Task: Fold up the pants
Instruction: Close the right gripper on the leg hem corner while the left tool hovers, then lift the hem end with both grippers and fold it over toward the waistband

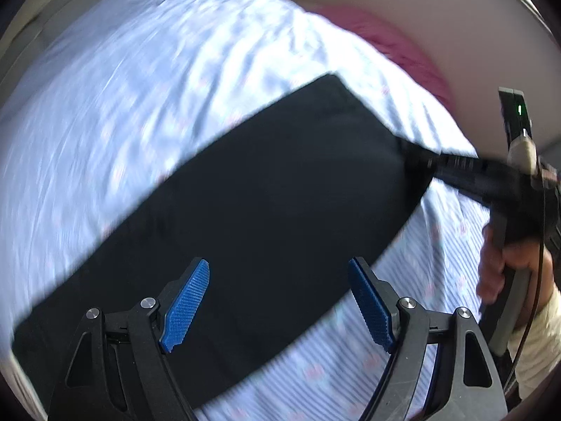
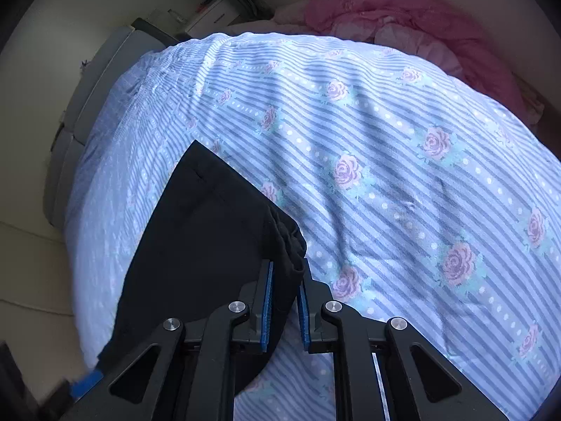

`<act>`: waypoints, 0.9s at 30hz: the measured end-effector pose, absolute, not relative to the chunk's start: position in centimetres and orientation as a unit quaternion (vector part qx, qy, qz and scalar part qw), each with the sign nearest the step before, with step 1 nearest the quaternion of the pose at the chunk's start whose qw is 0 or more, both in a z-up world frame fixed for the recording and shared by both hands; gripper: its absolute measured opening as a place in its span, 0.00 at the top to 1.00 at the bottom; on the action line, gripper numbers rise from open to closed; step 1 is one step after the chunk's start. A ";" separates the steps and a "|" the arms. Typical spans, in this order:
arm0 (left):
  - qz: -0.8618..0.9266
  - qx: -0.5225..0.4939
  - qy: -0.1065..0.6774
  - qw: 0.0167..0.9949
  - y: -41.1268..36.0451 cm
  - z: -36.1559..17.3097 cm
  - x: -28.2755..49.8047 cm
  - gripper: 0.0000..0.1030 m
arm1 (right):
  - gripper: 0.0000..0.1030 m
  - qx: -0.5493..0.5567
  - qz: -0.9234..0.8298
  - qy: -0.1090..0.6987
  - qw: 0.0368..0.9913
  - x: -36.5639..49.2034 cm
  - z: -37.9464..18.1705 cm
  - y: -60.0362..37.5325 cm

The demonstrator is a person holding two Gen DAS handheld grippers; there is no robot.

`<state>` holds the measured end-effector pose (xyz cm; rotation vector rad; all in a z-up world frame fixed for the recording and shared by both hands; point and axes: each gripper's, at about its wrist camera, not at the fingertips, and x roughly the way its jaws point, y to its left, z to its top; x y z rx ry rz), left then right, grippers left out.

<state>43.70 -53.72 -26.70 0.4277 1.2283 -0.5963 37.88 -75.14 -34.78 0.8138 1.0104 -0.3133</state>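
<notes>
We find one pair of black fabric pants (image 1: pixel 266 189) lying as a long dark band across the blue-and-white striped bedsheet with pink roses (image 2: pixel 403 147), running from lower left to right of centre in the left wrist view. In the right wrist view the same pants occupy the lower left, with a bunched corner at lower centre.

The right gripper (image 2: pixel 284 301) has its blue pads brought together on that bunched corner; the cloth sits pinched between them. The left gripper (image 1: pixel 278 301) stands apart, its two blue pads (image 1: pixel 186 307) spread above the band and touching nothing that we can see.

We judge the step in hand to be lifting one end for a fold. To do it well, the pinched corner should be carried with all layers held, and the open gripper should take the opposite edge of the same end before the cloth travels, so the fold line stays straight.

Count: one pair of pants, two grippers, one sheet, one pink crumpled blanket (image 2: pixel 403 24) at upper right.
</notes>
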 end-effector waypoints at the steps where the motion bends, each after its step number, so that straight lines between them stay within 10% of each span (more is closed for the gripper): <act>1: -0.300 0.213 0.550 0.750 -54.7 -26.7 45.2 0.21 | 0.86 0.373 -0.148 0.467 0.788 37.8 -34.7 -75.1; 27: -0.476 0.343 0.552 0.593 -72.5 -34.8 59.6 0.24 | 0.83 0.497 -0.160 0.410 0.747 35.0 -38.8 -76.7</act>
